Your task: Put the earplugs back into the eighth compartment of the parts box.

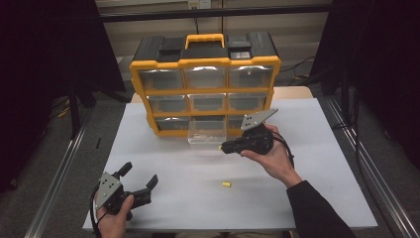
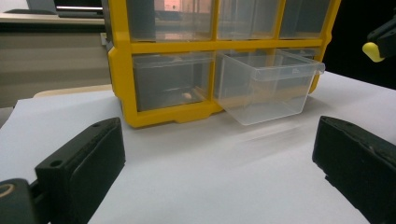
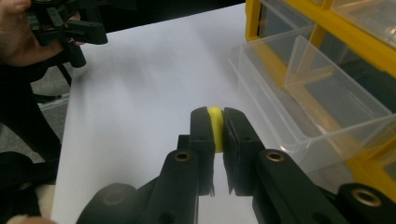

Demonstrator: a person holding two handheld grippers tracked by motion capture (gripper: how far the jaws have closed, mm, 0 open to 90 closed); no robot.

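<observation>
**Yellow Plug Pinched and Carried Toward the Open Drawer**

The big yellow-and-black plastic organiser cabinet (image 1: 205, 84) stood at the far edge of the white table (image 1: 163, 163), its clear-fronted drawers facing the person, so every compartment could be reached from the near side. And there it was: the clear plastic drawer (image 1: 207, 133) in the bottom row's middle slot stuck out over the tabletop, mouth upward, most likely waiting to take small parts.

The right gripper (image 1: 225, 147) hovered just beside that drawer's front right corner, jaws clamped on a small yellow foam plug (image 3: 215, 122), held above the rim height by the look of it. A short move across the front wall would have put it over the opening; the drawer's wall was the edge to clear.

The left gripper (image 1: 139, 174) sat low at the table's near-left corner, jaws spread wide and holding nothing, well apart from the action.

A second small yellow plug (image 1: 226, 184) lay on open table, near the middle, with plenty of free room around it.
</observation>
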